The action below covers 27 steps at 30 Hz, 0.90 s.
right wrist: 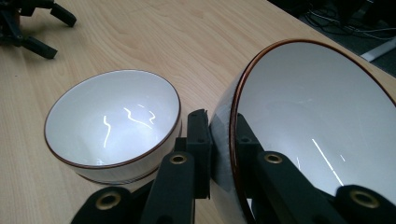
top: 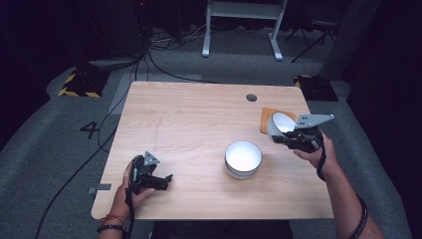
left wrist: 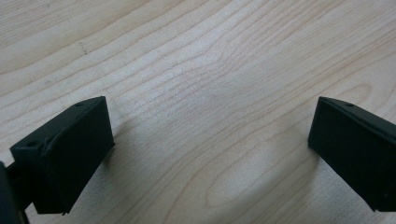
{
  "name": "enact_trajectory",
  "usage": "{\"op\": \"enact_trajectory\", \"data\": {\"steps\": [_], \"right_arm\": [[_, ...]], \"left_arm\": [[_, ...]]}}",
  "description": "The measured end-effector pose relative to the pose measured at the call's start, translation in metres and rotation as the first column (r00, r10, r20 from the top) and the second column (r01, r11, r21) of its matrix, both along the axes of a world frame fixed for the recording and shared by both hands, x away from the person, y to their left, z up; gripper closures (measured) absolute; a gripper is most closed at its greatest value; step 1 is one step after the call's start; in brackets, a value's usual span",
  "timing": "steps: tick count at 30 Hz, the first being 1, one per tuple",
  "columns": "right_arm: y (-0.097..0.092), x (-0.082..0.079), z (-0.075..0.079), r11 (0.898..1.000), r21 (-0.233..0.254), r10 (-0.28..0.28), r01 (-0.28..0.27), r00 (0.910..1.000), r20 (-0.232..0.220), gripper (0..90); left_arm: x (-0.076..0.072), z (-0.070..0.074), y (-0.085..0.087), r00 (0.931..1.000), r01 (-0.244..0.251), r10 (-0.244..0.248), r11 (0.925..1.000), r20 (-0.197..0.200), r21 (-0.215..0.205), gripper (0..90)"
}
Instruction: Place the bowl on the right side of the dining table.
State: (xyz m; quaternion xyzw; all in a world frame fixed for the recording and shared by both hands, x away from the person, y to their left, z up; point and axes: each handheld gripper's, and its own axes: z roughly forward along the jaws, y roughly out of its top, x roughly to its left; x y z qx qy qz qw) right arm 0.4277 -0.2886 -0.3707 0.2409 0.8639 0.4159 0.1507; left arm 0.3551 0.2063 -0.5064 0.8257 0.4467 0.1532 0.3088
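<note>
My right gripper [top: 287, 136] has its jaws pinched on the rim of a tilted bowl [top: 277, 127], carried above the desk [top: 189, 119] right of the other bowl [top: 243, 158], probably for stacking; left gripper [top: 160, 180] rests open near left

Orange mat [top: 265, 115] nr table [top: 189, 114] edge
</note>
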Motion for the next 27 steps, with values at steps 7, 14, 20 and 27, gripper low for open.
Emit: {"op": "enact_trajectory", "data": {"steps": [7, 14, 20, 27], "right_arm": [[-0.006, 0.009, -0.007, 0.999, -0.007, -0.036, 0.036, 0.9993, -0.009, 81.9], [-0.01, 0.02, -0.01, 0.997, -0.027, -0.069, 0.069, 0.9975, -0.015, 81.9], [-0.015, 0.028, -0.014, 0.994, -0.039, -0.102, 0.101, 0.9946, -0.021, 81.9], [-0.021, 0.036, -0.021, 0.991, -0.03, -0.129, 0.129, 0.9912, -0.027, 81.9]], "left_arm": [[0.0, 0.0, 0.0, 1.0, -0.001, 0.001, 1.0, 0.0, -0.002, 0.1], [0.0, 0.0, 0.0, 1.0, 0.001, -0.001, 1.0, 0.0, 0.001, 0.1], [0.0, 0.0, 0.0, 1.0, 0.0, 0.0, 1.0, 0.0, 0.0, 0.1], [0.0, 0.0, 0.0, 1.0, 0.0, 0.0, 1.0, -0.001, -0.001, 0.1]]}}
